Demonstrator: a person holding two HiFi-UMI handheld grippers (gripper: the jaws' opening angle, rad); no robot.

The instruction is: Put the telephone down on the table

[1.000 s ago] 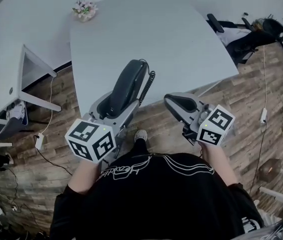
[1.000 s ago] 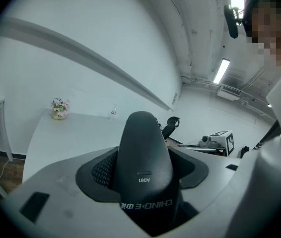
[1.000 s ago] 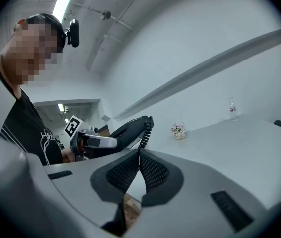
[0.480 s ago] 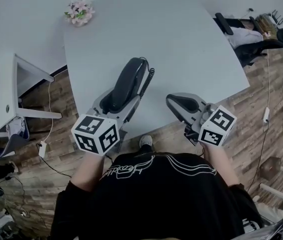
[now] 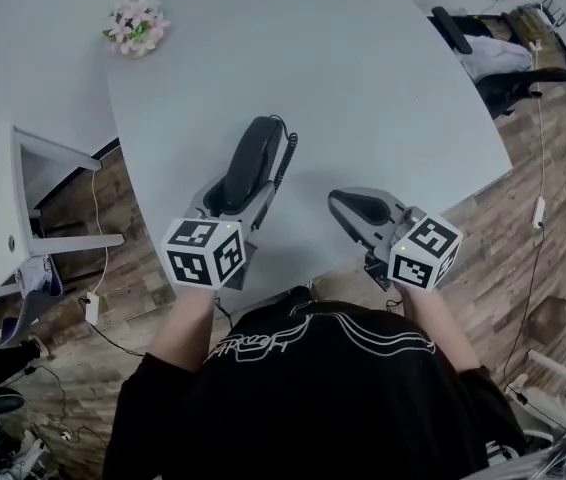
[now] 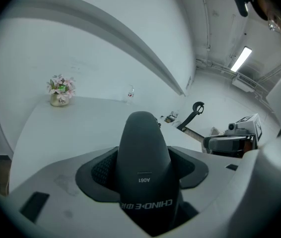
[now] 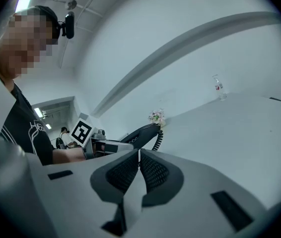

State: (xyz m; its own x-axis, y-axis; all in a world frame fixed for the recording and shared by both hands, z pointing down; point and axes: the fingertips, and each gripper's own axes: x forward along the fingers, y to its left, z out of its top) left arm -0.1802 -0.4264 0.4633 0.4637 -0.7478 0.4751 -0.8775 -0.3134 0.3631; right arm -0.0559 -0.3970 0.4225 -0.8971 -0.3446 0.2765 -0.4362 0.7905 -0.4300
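Left gripper view: telephone [image 6: 143,148] clamped in left tool [image 6: 144,175].

The head view looks steeply down over the table [image 5: 363,88]. Both gripper views sit low, close behind their jaws, facing across it. All three share the flowers [image 5: 135,25].

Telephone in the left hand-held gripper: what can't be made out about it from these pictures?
Head view: whether the telephone touches the table; its own body hides its underside.
Head view: where the coiled cord ends; its lower end disappears by the left hand-held gripper.
Left gripper view: the telephone's far end, hidden behind its own near end.
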